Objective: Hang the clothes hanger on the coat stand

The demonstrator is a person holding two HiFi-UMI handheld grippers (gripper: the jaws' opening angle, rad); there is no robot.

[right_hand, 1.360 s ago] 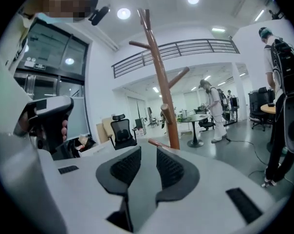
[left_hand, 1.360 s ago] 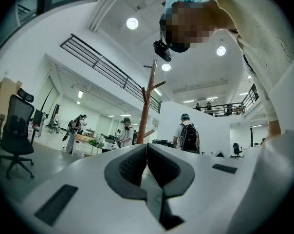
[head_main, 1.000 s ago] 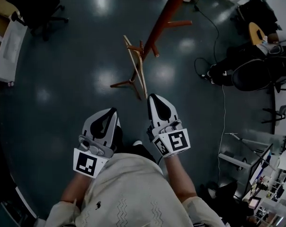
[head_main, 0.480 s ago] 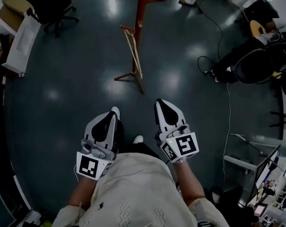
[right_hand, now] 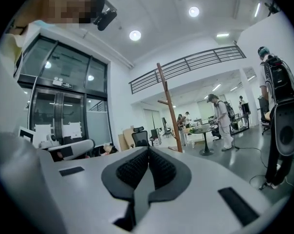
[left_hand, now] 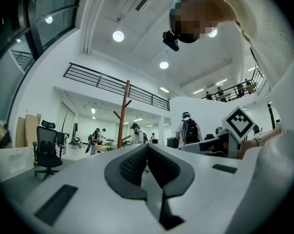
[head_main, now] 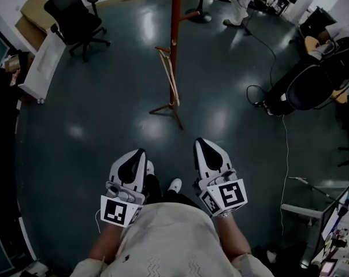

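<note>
In the head view, the clothes hanger sits on the coat stand. Its top is caught on a short peg and its frame slopes down along the red pole towards the stand's feet. I judge the hanging as done, because nothing but the peg carries it. My left gripper and right gripper are side by side, close in to the body over the bare floor. Both are well apart from the stand, which fits a job that no longer needs a grip.

In the left gripper view, the fingers are pressed together with nothing between them. The coat stand rises far off beyond them, so this gripper points roughly at it without reaching for it.

In the right gripper view, the fingers are also closed on each other and empty. The coat stand is across the room, again at a distance. I can't pick out the hanger clearly in either gripper view.
</note>
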